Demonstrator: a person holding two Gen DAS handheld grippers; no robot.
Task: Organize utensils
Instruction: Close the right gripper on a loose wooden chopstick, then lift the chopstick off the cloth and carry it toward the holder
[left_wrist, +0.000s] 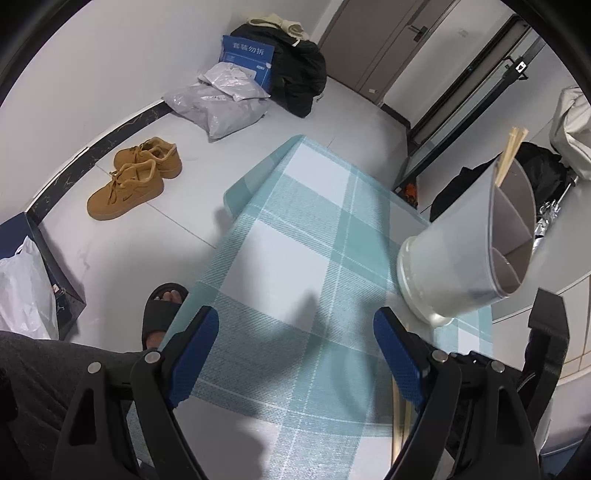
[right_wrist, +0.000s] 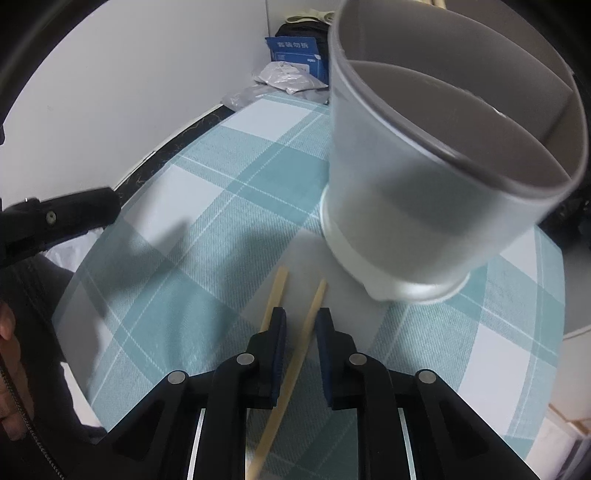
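Observation:
A grey utensil holder (right_wrist: 406, 184) with inner dividers stands on the teal checked tablecloth (right_wrist: 207, 206). Two wooden chopsticks lie in front of it. One chopstick (right_wrist: 295, 365) runs between the fingers of my right gripper (right_wrist: 301, 312), whose jaws stand narrow with gaps on both sides of the stick. The other chopstick (right_wrist: 277, 286) passes under the left finger. My left gripper (left_wrist: 295, 317) hangs wide open above the cloth, with nothing between its fingers. To its right is the holder (left_wrist: 454, 258), with a pair of chopsticks (left_wrist: 511, 147) standing in its far compartment.
The table is small, and its edges (left_wrist: 236, 206) drop to a tiled floor. On the floor are tan shoes (left_wrist: 136, 177), grey parcels (left_wrist: 221, 107), a blue box (left_wrist: 247, 55) and a white bag (left_wrist: 22, 291). A person's foot in a black slipper (left_wrist: 162, 310) is beside the table.

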